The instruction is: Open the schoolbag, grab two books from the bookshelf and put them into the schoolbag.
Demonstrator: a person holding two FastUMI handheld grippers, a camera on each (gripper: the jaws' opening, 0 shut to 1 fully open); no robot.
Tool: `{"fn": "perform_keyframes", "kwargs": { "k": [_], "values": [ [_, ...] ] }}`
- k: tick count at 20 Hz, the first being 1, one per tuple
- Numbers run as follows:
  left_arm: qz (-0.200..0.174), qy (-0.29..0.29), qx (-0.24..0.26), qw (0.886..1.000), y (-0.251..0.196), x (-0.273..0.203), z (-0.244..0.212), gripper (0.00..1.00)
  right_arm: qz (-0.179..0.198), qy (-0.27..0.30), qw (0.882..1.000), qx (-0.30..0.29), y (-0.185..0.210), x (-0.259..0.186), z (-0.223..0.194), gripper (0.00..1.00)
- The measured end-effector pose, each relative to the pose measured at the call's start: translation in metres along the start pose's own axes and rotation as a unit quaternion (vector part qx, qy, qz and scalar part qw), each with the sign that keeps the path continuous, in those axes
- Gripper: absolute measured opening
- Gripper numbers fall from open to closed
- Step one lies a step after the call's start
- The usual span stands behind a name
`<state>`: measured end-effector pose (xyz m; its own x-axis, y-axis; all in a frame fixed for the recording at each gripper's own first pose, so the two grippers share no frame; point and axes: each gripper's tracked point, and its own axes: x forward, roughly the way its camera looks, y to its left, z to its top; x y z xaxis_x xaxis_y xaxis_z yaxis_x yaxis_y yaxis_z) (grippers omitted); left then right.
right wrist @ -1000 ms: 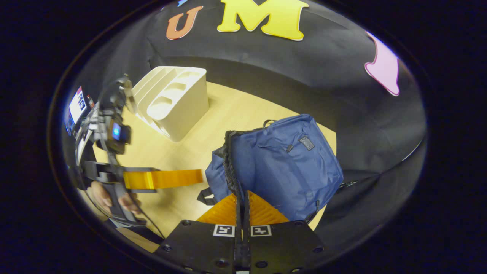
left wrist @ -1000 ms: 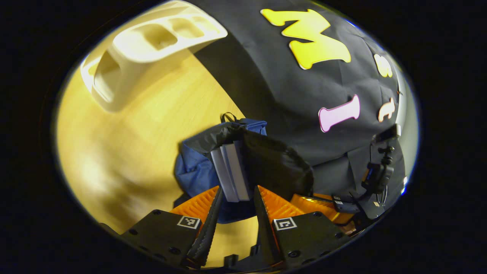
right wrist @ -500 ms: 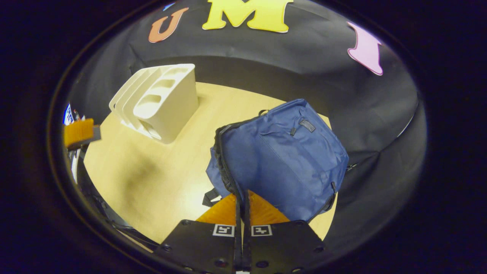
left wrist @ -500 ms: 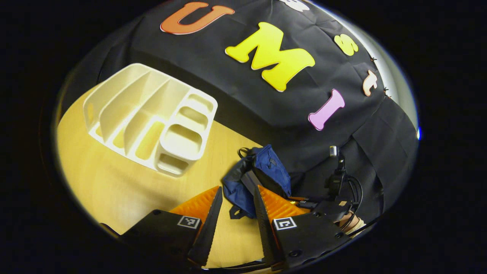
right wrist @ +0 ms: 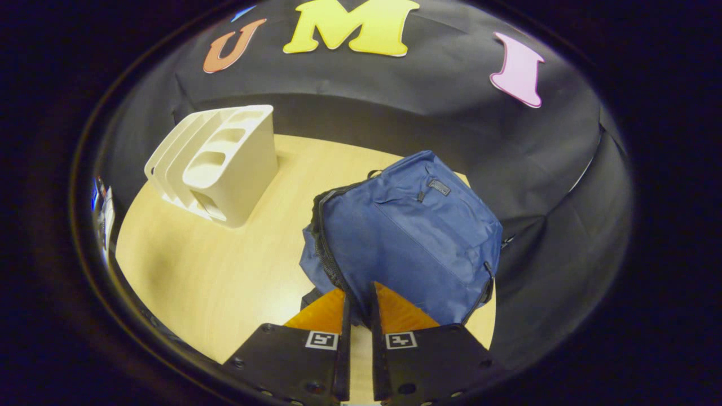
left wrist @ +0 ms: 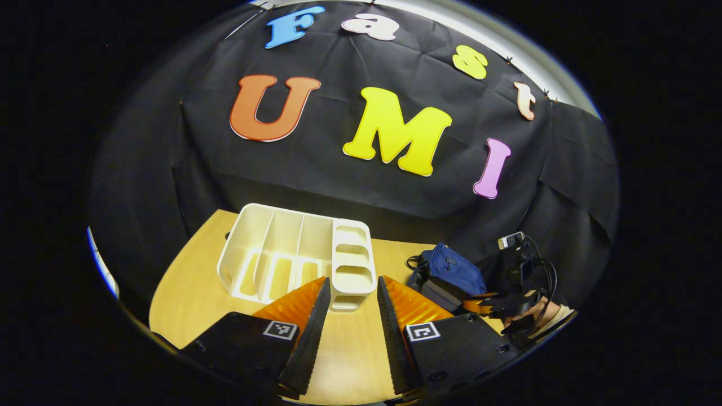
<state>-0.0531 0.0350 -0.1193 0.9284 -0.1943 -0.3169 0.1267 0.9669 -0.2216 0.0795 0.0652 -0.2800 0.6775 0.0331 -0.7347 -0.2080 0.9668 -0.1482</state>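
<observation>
tabletop (left wrist: 186, 282): pale wood, carrying my bookshelf and schoolbag; it reaches to the black cloth wall in both views.
schoolbag (right wrist: 406, 248): blue, slumped on the tabletop's right part. my right gripper view has its front panel close up, with the open zip edge running down its left side. my left gripper view has it small and far right (left wrist: 448, 273), with grey book edges at its mouth.
bookshelf (left wrist: 293, 256): white, with slots and side pockets; no book stands in the slots i see. in my left gripper view it sits straight ahead, nearer than half a second ago.
left gripper (left wrist: 350, 332): my jaws stand wide apart, holding nothing.
right gripper (right wrist: 358, 344): my jaws have parted a little since a second ago, just off the bag's lower edge; i cannot tell whether they touch it.
hand (left wrist: 536, 313): in my left gripper view, holding the other gripper beside the bag.
</observation>
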Motion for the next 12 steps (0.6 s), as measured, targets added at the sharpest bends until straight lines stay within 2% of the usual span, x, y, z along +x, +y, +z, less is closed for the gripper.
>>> {"fn": "perform_keyframes", "kwargs": {
  "k": [2, 3, 6, 7, 8, 10, 11, 12],
  "values": [
    [0.008, -0.017, 0.047, 0.999, 0.009, -0.008, 0.013, 0.55, -0.005, -0.006, 1.0, 0.011, 0.001, -0.005, 0.001, 0.18],
    [0.018, -0.025, 0.07, 0.997, 0.015, -0.011, 0.021, 0.55, -0.008, -0.009, 1.0, 0.015, 0.001, -0.006, 0.001, 0.24],
    [0.056, -0.046, 0.114, 0.991, 0.035, -0.017, 0.041, 0.57, -0.015, -0.016, 0.999, 0.024, 0.003, -0.015, 0.002, 0.28],
    [0.07, -0.058, 0.128, 0.988, 0.04, -0.018, 0.05, 0.59, -0.012, -0.02, 0.999, 0.025, 0.006, -0.019, 0.002, 0.39],
    [0.082, -0.068, 0.138, 0.985, 0.045, -0.021, 0.055, 0.6, -0.011, -0.021, 0.999, 0.023, 0.009, -0.021, 0.002, 0.42],
    [0.1, -0.084, 0.151, 0.98, 0.049, -0.025, 0.066, 0.75, -0.02, -0.032, 0.999, 0.017, 0.009, -0.029, 0.007, 0.45],
    [0.101, -0.087, 0.155, 0.979, 0.046, -0.026, 0.068, 0.82, -0.022, -0.043, 0.999, 0.017, 0.011, -0.036, 0.013, 0.51],
    [0.113, -0.091, 0.154, 0.977, 0.05, -0.028, 0.07, 0.8, -0.025, -0.054, 0.998, 0.017, 0.011, -0.043, 0.018, 0.51]
  ]
}}
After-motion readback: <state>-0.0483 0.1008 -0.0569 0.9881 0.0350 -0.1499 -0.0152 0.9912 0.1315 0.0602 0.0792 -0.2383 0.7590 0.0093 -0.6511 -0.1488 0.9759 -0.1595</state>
